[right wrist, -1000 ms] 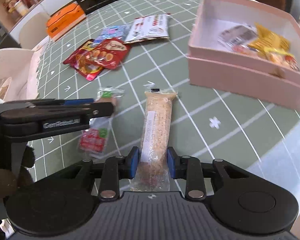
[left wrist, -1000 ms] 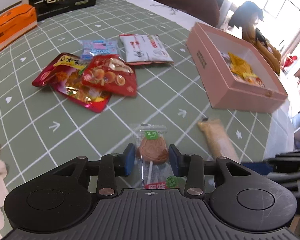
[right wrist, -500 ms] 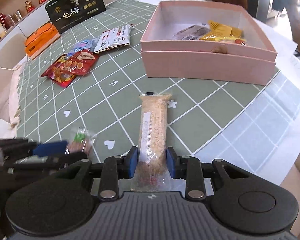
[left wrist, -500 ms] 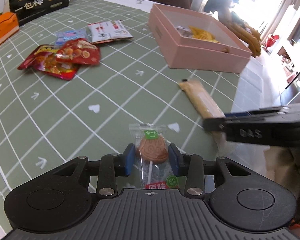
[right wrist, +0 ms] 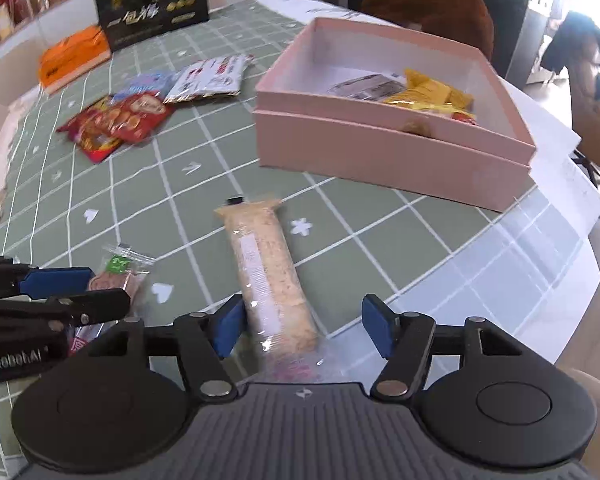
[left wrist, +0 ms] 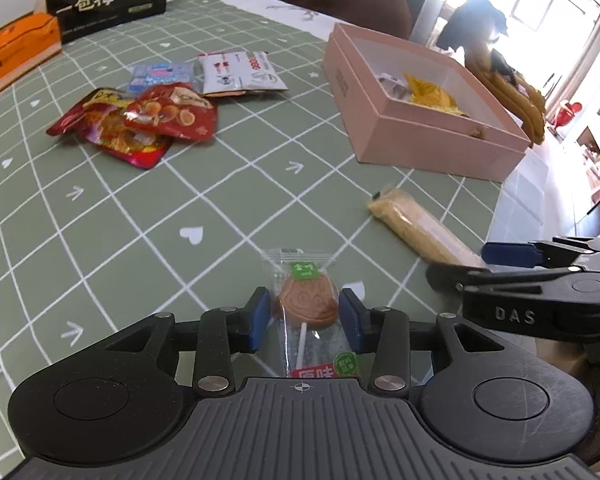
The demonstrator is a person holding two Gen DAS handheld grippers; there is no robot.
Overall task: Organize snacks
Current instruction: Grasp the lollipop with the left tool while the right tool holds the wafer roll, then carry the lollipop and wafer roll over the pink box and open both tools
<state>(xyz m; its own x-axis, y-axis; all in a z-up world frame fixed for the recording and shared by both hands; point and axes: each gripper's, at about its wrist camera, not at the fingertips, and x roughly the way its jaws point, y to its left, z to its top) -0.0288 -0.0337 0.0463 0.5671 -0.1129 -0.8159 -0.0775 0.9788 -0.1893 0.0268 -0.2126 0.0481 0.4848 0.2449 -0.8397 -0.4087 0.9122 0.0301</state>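
Snacks are only partly sorted: the pink box (right wrist: 396, 160) at one o'clock holds a few yellow and silver packets, while red pouches (left wrist: 140, 124) and a white packet (left wrist: 240, 74) lie at eleven o'clock. The left gripper (left wrist: 305, 318) is opening, fingers flanking the wrapped lollipop (left wrist: 306, 300) without pressing. The right gripper (right wrist: 303, 324) is opening wide around the cereal bar (right wrist: 266, 272), lying on the surface.

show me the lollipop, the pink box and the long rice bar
lollipop (left wrist: 307, 300), left wrist view, on the brown candy head inside its clear wrapper
pink box (right wrist: 392, 160), right wrist view, on its near outer wall
rice bar (right wrist: 266, 268), right wrist view, on the middle of the wrapped bar
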